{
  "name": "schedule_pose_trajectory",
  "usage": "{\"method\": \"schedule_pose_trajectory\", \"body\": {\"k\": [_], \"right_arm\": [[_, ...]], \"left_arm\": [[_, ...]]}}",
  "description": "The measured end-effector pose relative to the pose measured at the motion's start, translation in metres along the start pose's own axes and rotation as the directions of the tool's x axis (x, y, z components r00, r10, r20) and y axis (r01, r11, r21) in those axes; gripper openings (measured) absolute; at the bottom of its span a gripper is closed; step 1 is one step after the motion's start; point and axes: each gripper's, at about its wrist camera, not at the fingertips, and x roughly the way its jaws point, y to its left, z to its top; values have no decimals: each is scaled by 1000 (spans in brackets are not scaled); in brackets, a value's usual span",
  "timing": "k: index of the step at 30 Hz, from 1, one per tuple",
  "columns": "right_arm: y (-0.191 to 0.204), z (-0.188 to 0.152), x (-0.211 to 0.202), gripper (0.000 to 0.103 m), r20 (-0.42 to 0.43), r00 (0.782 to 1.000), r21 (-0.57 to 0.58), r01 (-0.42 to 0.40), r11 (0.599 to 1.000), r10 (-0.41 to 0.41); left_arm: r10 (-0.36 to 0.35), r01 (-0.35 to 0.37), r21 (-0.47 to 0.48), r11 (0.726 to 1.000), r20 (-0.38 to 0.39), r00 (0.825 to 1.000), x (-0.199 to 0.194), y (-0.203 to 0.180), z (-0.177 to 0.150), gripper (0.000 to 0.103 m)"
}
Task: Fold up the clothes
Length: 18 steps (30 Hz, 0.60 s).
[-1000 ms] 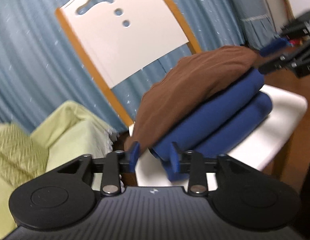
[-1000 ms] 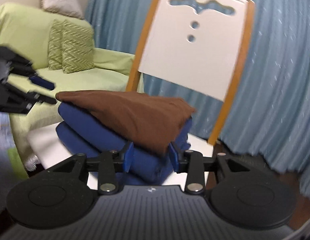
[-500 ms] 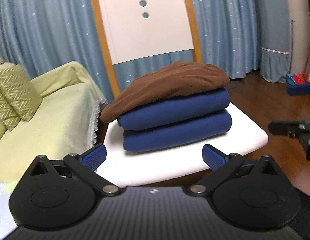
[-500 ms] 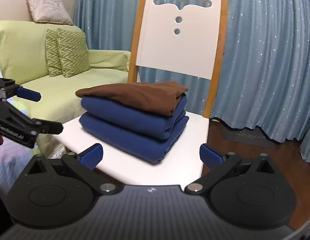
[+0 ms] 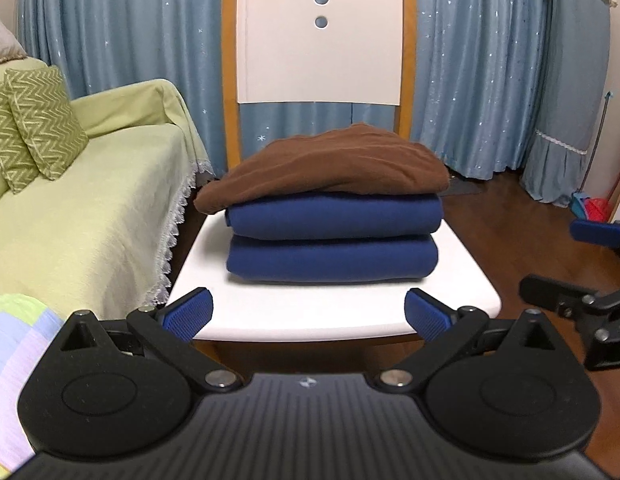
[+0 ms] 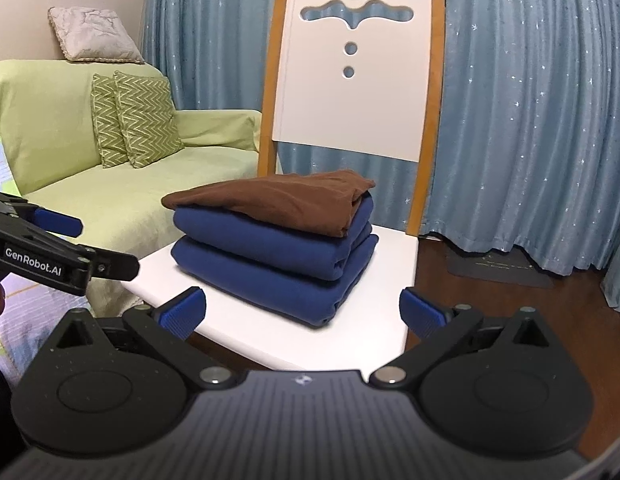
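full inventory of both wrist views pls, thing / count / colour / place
chair: 1, white with orange side rails, centre.
folded clothes: 2, dark blue, stacked on the chair seat.
folded garment: 1, brown, on top of the blue stack.
sofa: 1, light green cover, left of the chair.
zigzag cushions: 2, green, on the sofa.
pillow: 1, grey, on the sofa back.
curtains: light blue, behind the chair.
floor: brown wood.
mat: 1, dark, by the curtains.
left tongs: black with blue pads, open, empty.
right tongs: black with blue pads, open, empty.
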Motion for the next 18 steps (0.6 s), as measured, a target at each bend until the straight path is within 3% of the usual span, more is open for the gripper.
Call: {"method": "schedule_pose_trajectory", "body": {"k": [13, 18], "right_arm": [[-1, 0, 6, 102, -37, 999, 13, 9, 1000, -8], [0, 3, 6, 102, -44, 999, 13, 24, 1000, -23]], "left_arm": [[28, -28, 4, 1000, -22, 999, 10, -5, -5, 102], [32, -32, -1, 999, 4, 999, 9, -4, -5, 102]]}}
